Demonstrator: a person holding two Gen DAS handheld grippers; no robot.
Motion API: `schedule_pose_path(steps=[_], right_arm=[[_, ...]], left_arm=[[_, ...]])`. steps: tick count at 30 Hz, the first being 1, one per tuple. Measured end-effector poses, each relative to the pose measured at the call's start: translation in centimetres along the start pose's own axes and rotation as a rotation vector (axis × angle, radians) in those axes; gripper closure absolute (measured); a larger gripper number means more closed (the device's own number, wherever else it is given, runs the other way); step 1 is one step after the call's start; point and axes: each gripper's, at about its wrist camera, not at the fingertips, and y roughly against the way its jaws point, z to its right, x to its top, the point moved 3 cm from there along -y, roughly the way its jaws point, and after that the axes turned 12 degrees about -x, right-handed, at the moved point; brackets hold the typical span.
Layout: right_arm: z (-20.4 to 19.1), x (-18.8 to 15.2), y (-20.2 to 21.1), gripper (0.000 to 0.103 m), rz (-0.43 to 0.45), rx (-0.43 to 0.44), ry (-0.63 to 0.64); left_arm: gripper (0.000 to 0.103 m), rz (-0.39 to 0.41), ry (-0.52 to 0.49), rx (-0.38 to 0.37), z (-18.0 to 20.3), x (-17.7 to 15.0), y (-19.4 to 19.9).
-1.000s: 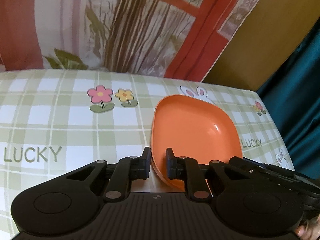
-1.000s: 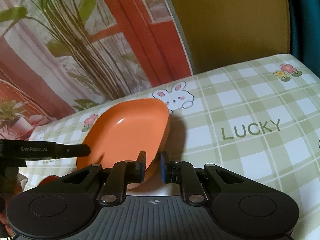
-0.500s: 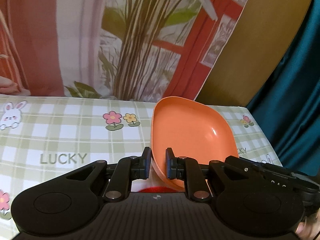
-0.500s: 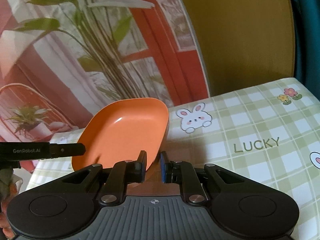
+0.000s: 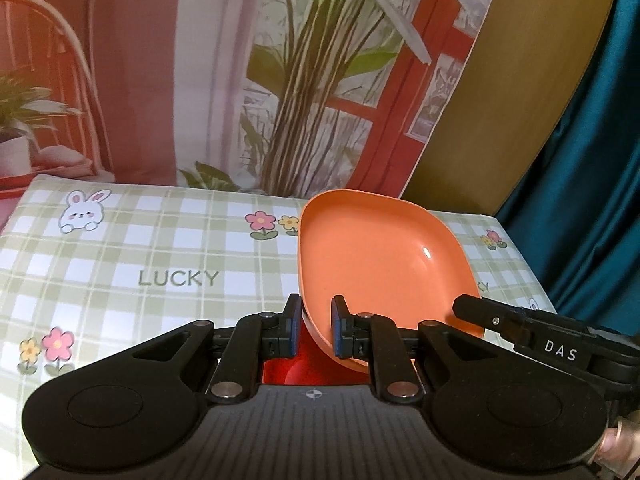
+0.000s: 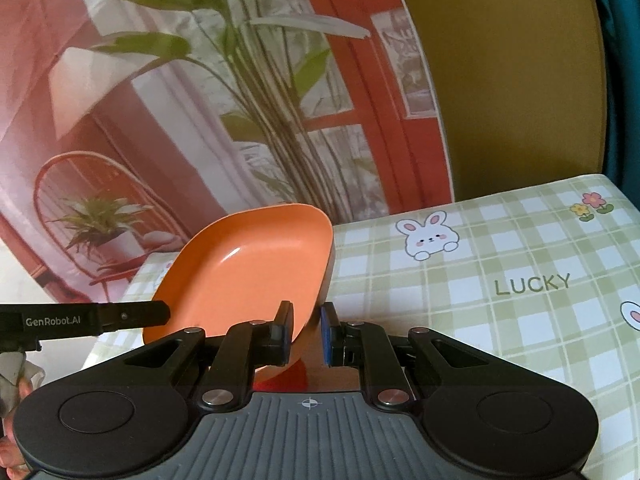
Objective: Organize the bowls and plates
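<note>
Left wrist: both jaws clamped on orange plate (image 5: 380, 256) rim.

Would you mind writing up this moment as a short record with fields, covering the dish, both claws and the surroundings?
item held: orange dish, squarish with rounded corners
left claw: shut on the dish's near rim
right claw: shut on the opposite rim of the dish
dish pose: lifted off the table, tilted, empty
beneath the dish: something red, too hidden to identify
table: green checked tablecloth with rabbits, flowers and the word LUCKY
backdrop: printed poster of a plant and a red window frame
</note>
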Motion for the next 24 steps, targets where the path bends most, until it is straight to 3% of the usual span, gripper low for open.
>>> schedule_pose_path(steps=[24], right_arm=[[-0.6, -4.6, 5.6, 0.089, -0.017, 0.014, 0.044]], left_arm=[[0.086, 0.045, 0.010, 0.004, 1.6, -5.5, 6.1]])
